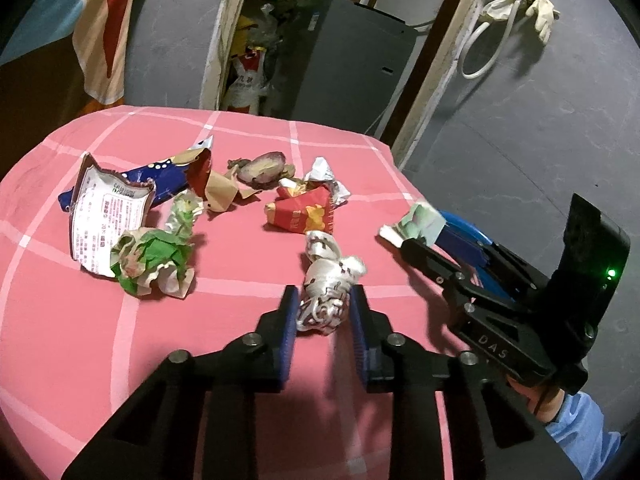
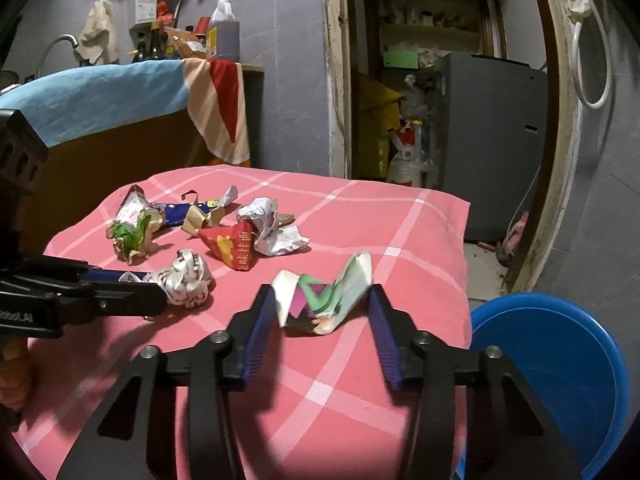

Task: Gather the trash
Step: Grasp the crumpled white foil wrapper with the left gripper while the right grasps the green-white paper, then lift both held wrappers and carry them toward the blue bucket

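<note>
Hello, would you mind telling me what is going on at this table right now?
A person is clearing litter off a pink checked tablecloth with a handheld gripper in each hand. The left gripper is shut on a crumpled silver wrapper, and the right gripper is shut on a folded green-and-white wrapper; both pieces look to be resting on the cloth. Several more wrappers lie further back. A blue bucket stands beside the table, on the right gripper's side.

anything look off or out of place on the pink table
Only the litter itself: crumpled wrappers strewn over the pink checked cloth, including a torn-open blue snack bag and food scraps. Nothing is spilled or broken.
</note>
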Motion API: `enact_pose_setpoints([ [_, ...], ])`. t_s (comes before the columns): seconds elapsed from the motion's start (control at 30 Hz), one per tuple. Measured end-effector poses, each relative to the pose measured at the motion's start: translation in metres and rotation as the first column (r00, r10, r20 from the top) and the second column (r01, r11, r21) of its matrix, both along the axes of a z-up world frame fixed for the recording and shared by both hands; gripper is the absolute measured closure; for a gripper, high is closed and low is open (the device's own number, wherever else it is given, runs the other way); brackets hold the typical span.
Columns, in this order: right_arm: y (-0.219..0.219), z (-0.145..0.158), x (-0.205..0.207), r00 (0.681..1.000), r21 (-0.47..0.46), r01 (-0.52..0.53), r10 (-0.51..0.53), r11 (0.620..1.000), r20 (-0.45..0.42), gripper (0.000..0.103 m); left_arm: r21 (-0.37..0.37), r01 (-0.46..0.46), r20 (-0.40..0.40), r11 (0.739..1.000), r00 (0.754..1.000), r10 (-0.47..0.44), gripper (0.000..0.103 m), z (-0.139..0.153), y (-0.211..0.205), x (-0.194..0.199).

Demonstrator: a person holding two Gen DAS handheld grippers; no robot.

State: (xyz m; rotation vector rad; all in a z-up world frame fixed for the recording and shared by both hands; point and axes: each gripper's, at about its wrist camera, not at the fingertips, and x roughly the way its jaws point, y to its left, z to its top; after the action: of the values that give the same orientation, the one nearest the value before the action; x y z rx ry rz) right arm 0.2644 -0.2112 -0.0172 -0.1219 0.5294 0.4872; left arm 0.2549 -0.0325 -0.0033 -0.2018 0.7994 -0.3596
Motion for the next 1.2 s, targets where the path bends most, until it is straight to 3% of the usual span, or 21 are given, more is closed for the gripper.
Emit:
enact_pose_setpoints([
  [0.23, 0.004, -0.002, -0.002, 1.000, -0.017, -0.007, 0.008, 1.000, 0.013, 0.080, -0.007, -0.008, 0.002, 1.000, 1.000, 0.008, 0.086, 0.001, 0.001, -0.001],
  [0.43, 0.006, -0.005, -0.003, 1.000, -0.033, -0.006, 0.007, 0.999, 0.018, 0.090, -0.018, -0.014, 0.006, 1.000, 1.000, 0.014, 0.089, 0.000, 0.004, -0.002],
  [0.9, 0.009, -0.004, -0.017, 0.997, -0.061, 0.023, -0.018, 0.998, 0.081, 0.099, -0.042, -0.033, 0.043, 0.999, 0.998, 0.034, 0.090, 0.004, 0.011, -0.009],
  [1.2, 0.005, 0.009, -0.031, 0.985, -0.023, 0.046, -0.042, 0.999, 0.169, 0.099, -0.048, -0.050, 0.133, 0.998, 0.990, 0.056, 0.090, 0.015, 0.009, -0.023],
])
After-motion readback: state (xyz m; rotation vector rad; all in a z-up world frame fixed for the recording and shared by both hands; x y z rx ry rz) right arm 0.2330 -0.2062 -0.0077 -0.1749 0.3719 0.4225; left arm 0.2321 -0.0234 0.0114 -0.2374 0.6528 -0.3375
